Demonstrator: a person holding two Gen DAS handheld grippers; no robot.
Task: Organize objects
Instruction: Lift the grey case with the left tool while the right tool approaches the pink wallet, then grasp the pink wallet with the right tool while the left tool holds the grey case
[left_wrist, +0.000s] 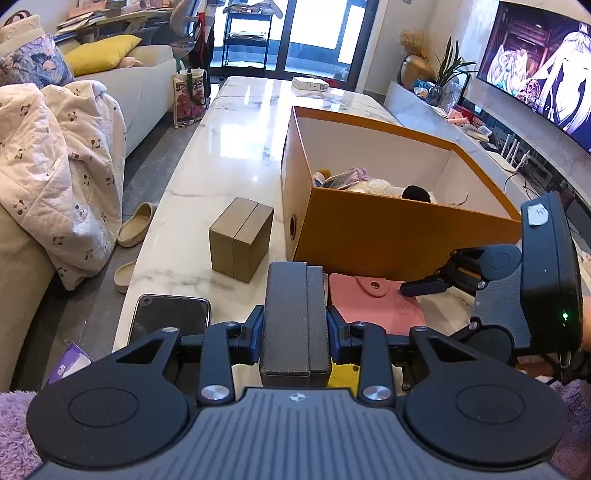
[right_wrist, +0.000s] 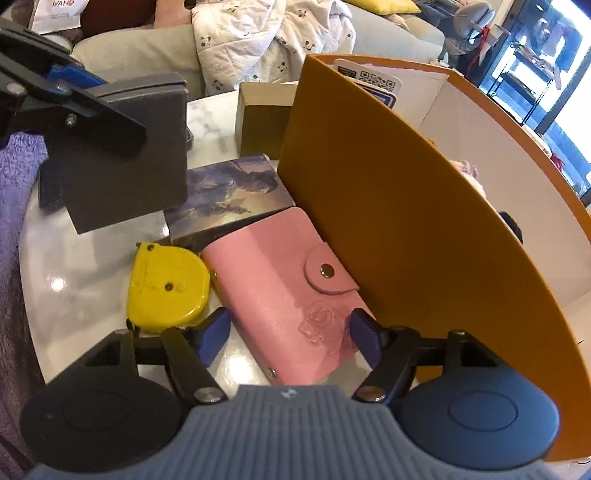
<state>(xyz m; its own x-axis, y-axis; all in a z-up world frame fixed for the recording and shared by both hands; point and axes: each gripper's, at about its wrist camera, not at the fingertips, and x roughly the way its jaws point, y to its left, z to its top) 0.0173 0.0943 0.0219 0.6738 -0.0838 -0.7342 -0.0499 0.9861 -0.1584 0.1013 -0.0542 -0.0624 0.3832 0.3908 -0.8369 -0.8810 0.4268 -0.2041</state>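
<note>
Wallet in pink leather lay flat on the marble table, its long edge touching the near wall of the orange box, its snap tab fastened and pointing toward that wall. It looked light, soft-skinned yet fairly stiff through its thickness, probably a little slick on the polished stone; a grip across the narrow width, near the embossed end and away from the tab, seemed the surest hold. The right gripper stood spread wide, one blue fingertip on either side of that end, with nothing yet pinched. Just beside the wallet, on the side away from the box, sat a yellow tape measure, close enough to be nudged by the outer finger. Beyond both lay a picture-printed card box, partly tucked under the wallet's far corner as far as could be judged. The left gripper hovered nearby with its dark pads pressed together and nothing between them. Farther out on the table stood a small tan box and a black phone lying flat. Inside the orange box some plush things and a packet already rested, so the wallet presumably belonged there too. A sofa with a patterned blanket flanked the table.
</note>
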